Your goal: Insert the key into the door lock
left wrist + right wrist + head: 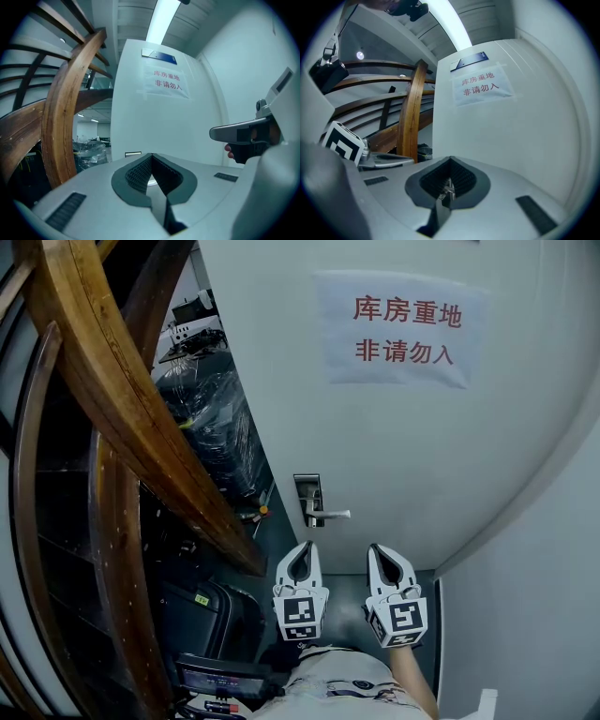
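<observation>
Level before the door [422, 456], left tongs [303, 549] closed empty, right tongs [377, 550] clamp key [447, 186].

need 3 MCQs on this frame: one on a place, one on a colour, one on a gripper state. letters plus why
1. Where is the lever handle relative to the sign on the door?
A. above it
B. below it, to its left
C. level with it, to its right

2. The sign's print is:
A. red
B. black
C. blue

3. The right gripper is:
A. wide open, empty
B. shut on a small metal key
C. clamped on the lever handle

1 B: the head view shows the handle low on the door, under the sign.
2 A: red characters on pale paper.
3 B: the right gripper view shows the jaws together with the key between them.
</observation>
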Motion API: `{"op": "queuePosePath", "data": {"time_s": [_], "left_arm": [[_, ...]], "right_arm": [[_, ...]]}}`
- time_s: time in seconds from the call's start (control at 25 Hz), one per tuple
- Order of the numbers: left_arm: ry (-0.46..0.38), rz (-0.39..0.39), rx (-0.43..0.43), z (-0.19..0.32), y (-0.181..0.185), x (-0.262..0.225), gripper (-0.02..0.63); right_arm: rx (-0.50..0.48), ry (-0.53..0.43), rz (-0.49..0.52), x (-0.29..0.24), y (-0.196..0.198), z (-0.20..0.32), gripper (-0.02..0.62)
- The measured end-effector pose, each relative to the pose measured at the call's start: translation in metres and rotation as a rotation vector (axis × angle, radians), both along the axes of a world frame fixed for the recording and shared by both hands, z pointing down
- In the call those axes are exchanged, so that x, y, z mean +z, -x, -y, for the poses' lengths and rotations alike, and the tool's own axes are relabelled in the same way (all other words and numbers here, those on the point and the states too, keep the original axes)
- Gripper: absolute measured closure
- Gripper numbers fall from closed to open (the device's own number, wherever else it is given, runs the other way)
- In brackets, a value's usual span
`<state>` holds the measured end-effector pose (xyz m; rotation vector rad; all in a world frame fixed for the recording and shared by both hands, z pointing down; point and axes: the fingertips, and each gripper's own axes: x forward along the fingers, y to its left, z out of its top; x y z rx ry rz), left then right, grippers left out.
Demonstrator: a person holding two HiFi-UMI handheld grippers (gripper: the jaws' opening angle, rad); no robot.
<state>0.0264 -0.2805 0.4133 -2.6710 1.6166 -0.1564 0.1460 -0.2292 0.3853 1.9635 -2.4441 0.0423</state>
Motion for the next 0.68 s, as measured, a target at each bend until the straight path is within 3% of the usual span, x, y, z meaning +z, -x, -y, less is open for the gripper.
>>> {"op": "queuePosePath", "data": {"time_s": [0.68], "left_arm": [[0.011, 0.0, -0.005, -0.0005, 0.0073, 0.0043, 0.601]], "right_arm": [[-0.012, 0.008, -0.01, 0.0028, 0.0102, 0.0012, 0.59]]}}
